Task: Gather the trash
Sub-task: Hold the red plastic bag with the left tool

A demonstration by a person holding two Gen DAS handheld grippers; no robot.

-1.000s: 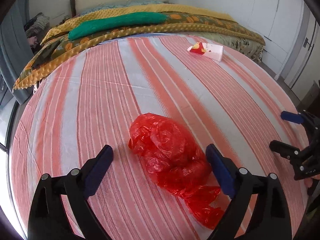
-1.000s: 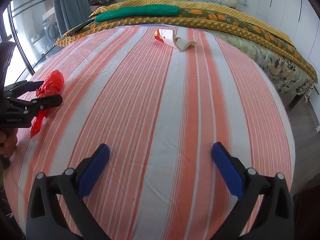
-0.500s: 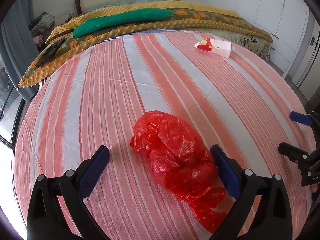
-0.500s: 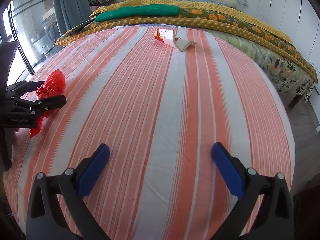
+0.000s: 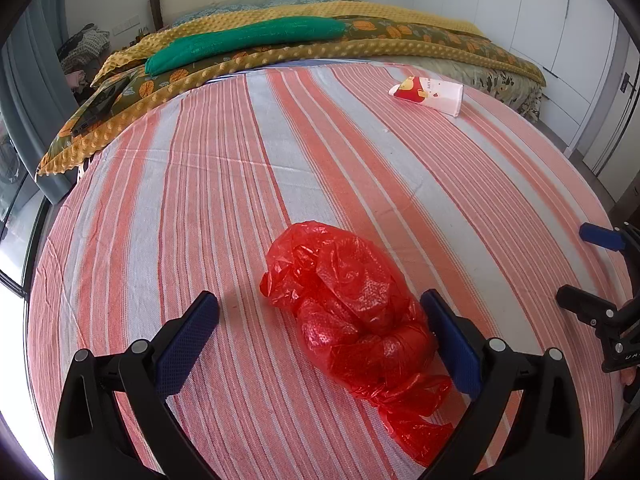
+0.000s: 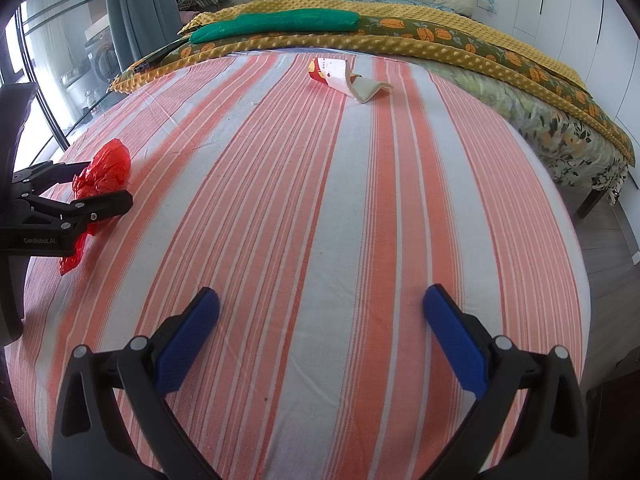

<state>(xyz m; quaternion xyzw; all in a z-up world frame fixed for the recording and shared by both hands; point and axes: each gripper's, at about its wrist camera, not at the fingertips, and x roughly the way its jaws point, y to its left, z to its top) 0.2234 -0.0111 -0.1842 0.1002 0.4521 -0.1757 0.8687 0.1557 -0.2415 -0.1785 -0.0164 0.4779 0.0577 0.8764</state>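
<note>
Clearly the crumpled red plastic bag is lying on the striped bed sheet, its long axis running from the near right toward the far left, straight between the spread fingers of the left gripper. Its right finger is sitting just beside the bag's lower end, the other standing well apart. The right gripper, fingers also apart and holding nothing, is hovering farther off, facing the flattened paper cup near the folded blankets.
</note>
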